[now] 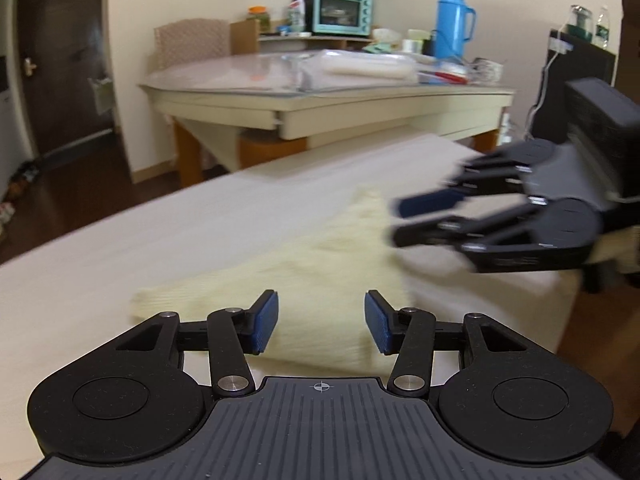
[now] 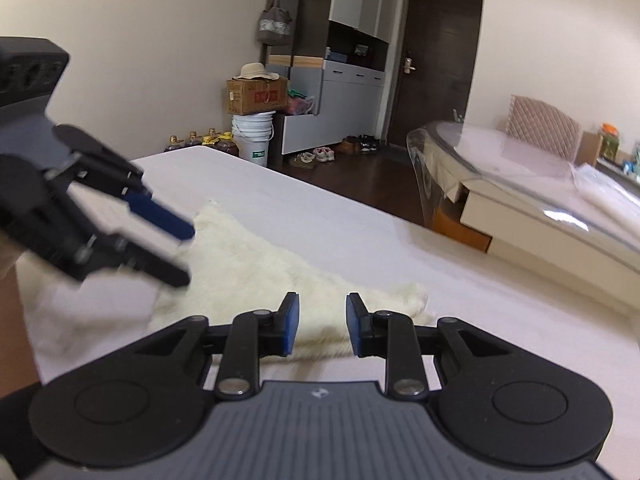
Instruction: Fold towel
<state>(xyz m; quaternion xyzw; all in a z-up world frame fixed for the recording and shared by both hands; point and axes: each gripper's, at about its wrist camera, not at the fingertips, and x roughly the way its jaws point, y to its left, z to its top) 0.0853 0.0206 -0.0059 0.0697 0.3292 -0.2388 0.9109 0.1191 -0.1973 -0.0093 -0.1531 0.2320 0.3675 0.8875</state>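
A blue thermos [image 1: 454, 22] and teal toaster oven [image 1: 342, 12] stand on a cluttered surface [image 1: 320, 98]. Elsewhere, a cardboard box [image 2: 256, 97] rests on a white bucket [image 2: 254, 138] near a dark door [image 2: 436, 64].

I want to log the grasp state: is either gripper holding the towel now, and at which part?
Nothing is held. The left gripper and right gripper are both open above the cream towel, with nothing between their fingers.
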